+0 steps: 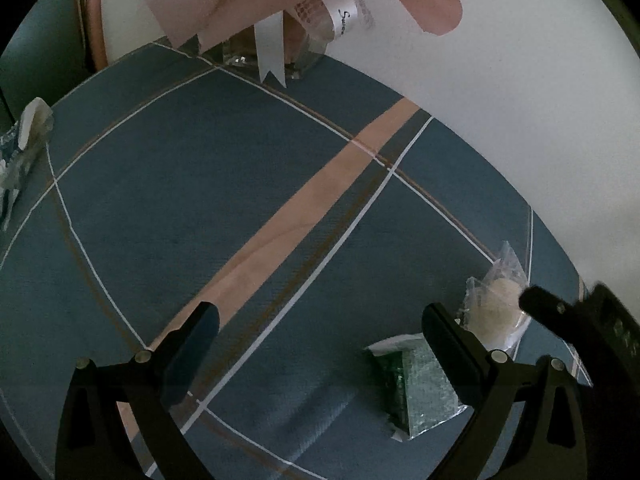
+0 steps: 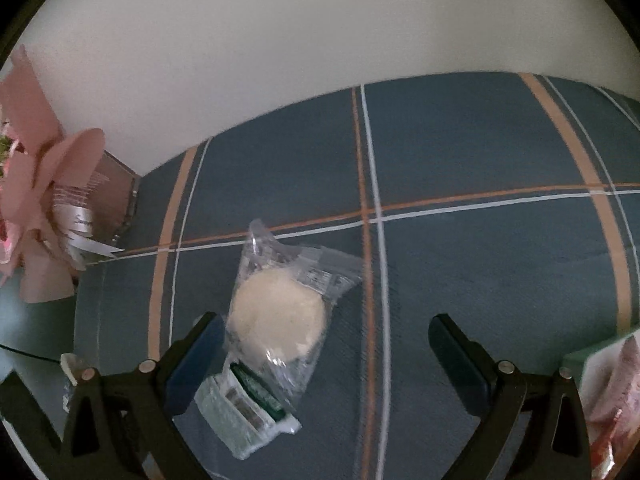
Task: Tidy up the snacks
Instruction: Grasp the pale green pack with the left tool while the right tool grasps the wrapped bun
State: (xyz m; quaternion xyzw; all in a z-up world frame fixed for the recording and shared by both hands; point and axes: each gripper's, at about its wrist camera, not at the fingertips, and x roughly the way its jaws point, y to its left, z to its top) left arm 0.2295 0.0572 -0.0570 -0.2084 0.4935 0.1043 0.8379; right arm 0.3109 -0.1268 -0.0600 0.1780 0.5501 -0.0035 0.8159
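1. Now both grippers, left (image 1: pixel 320 336) and right (image 2: pixel 326 344), hover with jaws wide, holding nothing.
2. On the bench (image 2: pixel 480 152), covered with a blue checked cloth, a white cake (image 2: pixel 276 320) in a clear wrapper overlaps a green packet (image 2: pixel 244 408), well back from the wall edge.
3. At the wall edge stands a pink bouquet (image 2: pixel 36 208).

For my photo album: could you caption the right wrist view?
Open right gripper poised over a clear-wrapped round pale snack overlapping a green packet on the plaid tablecloth.
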